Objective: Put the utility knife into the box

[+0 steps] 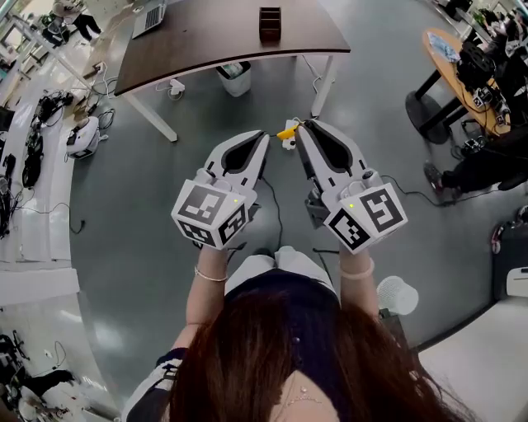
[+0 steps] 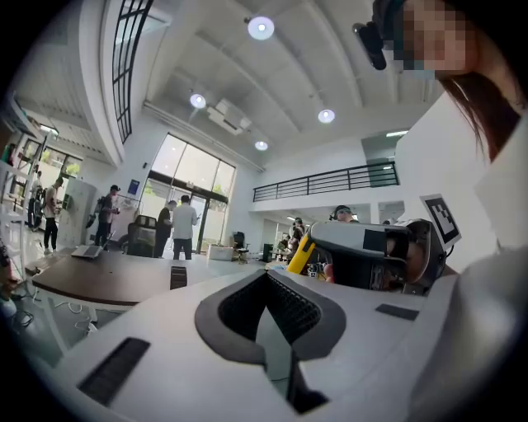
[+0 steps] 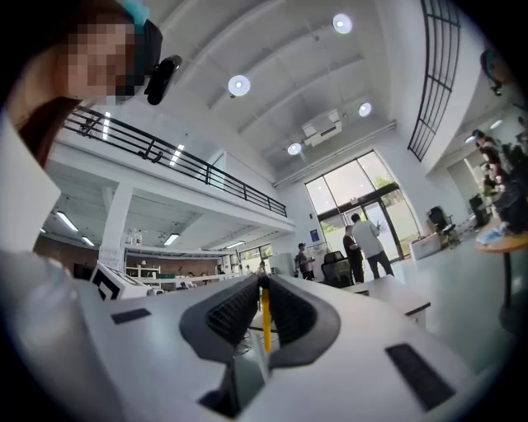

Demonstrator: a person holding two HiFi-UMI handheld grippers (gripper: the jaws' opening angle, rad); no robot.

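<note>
A yellow utility knife (image 1: 287,131) is clamped edge-on at the tips of my right gripper (image 1: 299,126), which is shut on it; in the right gripper view it is a thin yellow strip (image 3: 265,317) between the jaws. My left gripper (image 1: 263,135) is held beside it, shut with nothing in it (image 2: 266,274). In the left gripper view the knife (image 2: 301,255) sticks out from the right gripper (image 2: 371,251). Both grippers hang over the grey floor, well short of the dark open box (image 1: 270,23) on the brown table (image 1: 206,41). The left gripper view has the box (image 2: 178,276) ahead on the tabletop.
A laptop (image 1: 148,16) lies at the table's far left and a white bin (image 1: 237,78) stands under it. Cables trail over the floor (image 1: 124,206). A round wooden table (image 1: 458,70) with a seated person is at the right. People stand beyond the table (image 2: 183,227).
</note>
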